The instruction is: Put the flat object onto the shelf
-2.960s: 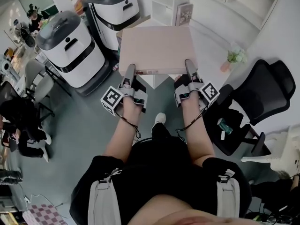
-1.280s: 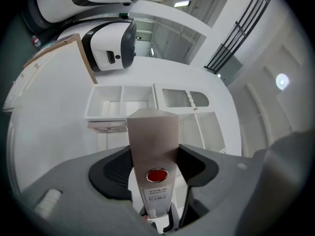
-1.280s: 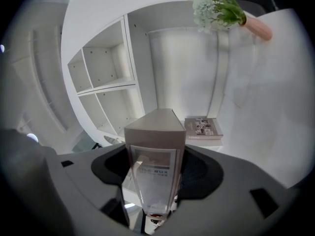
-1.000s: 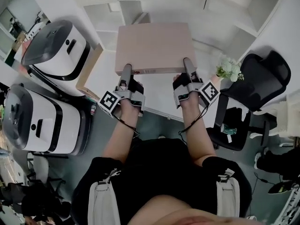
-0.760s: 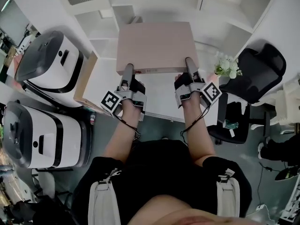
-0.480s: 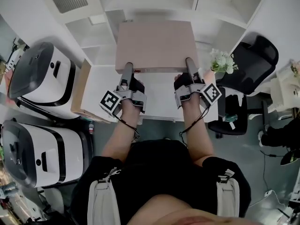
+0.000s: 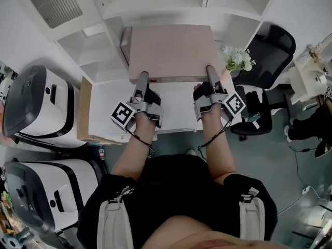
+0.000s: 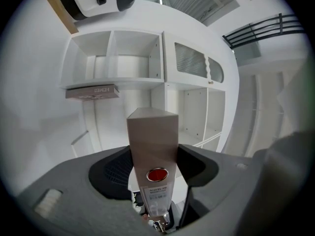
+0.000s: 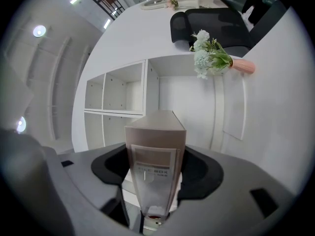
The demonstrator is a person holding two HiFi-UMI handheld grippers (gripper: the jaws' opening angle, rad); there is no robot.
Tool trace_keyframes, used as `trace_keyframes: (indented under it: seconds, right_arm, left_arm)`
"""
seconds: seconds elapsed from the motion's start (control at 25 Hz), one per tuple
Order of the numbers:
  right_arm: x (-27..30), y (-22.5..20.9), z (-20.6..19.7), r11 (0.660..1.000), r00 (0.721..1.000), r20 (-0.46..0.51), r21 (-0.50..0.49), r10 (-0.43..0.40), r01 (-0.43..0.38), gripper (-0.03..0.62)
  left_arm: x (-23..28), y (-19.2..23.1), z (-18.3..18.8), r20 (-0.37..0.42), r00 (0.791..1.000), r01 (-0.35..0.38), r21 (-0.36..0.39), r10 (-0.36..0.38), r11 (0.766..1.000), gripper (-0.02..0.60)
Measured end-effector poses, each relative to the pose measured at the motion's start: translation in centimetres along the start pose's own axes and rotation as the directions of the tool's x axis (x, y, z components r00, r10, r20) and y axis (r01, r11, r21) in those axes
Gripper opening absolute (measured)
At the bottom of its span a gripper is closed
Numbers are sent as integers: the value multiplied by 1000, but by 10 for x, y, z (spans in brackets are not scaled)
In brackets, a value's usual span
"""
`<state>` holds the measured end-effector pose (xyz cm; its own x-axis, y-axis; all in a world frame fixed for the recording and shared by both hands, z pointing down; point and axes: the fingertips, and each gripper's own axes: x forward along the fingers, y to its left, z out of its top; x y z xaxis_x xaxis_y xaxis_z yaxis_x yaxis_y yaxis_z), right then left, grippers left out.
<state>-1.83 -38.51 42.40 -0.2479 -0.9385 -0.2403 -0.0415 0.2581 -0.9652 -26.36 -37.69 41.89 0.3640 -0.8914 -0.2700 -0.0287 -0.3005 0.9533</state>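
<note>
I hold the box (image 7: 171, 53) flat out ahead of me by its near edge, one gripper at each end of that edge. My left gripper (image 7: 141, 82) is clamped on the edge near the left corner, and my right gripper (image 7: 210, 74) near the right corner. Both sets of fingers stand fairly wide, because the thick side of the box fills the gap between them.

In the left gripper view the narrow side of the box rises straight up between my fingers (image 8: 109, 172), pressed on both flanks. It bears a round red sticker (image 8: 157, 174) and, just below that, a small white label (image 8: 158, 193). In the right gripper view the box sits the same way between the dark pads (image 9: 109, 168), with a clear pocket printed with a few words facing me.

The box reaches well past my fingertips toward the white shelf (image 7: 155, 4), which stands just beyond its far edge. I cannot tell whether the far edge touches it. Below my fingers lies a white desk (image 7: 176, 108). Just to the right of my right fingers stand flowers (image 7: 236, 60) in a pink vase, and past them a black chair (image 7: 270, 48). Far off to the left of my left fingers sit two white machines (image 7: 36, 105).
</note>
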Motion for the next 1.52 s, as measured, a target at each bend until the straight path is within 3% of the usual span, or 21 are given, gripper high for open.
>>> trace_keyframes:
  seconds: [0.44, 0.76, 0.96, 1.32, 1.52]
  right_arm:
    - [-16, 17, -7, 1000, 1000, -4, -2, -5, 5, 282]
    - [-7, 54, -11, 997, 996, -57, -27, 76, -77, 282]
    - [19, 83, -17, 991, 989, -88, -52, 115, -120, 283]
    - [38, 108, -22, 983, 980, -74, -20, 182, -184, 284]
    - [50, 111, -19, 983, 981, -61, -6, 184, -184, 284]
  left_arm:
    - [-15, -19, -1, 11, 1000, 24, 28, -24, 999, 285]
    - [-20, -57, 8, 53, 992, 112, 89, -117, 990, 285]
    - [-12, -75, 23, 76, 988, 128, 76, -134, 989, 285]
    - [4, -112, 43, 95, 978, 173, 147, -188, 974, 285]
    - [11, -109, 47, 81, 986, 137, 127, -148, 982, 285]
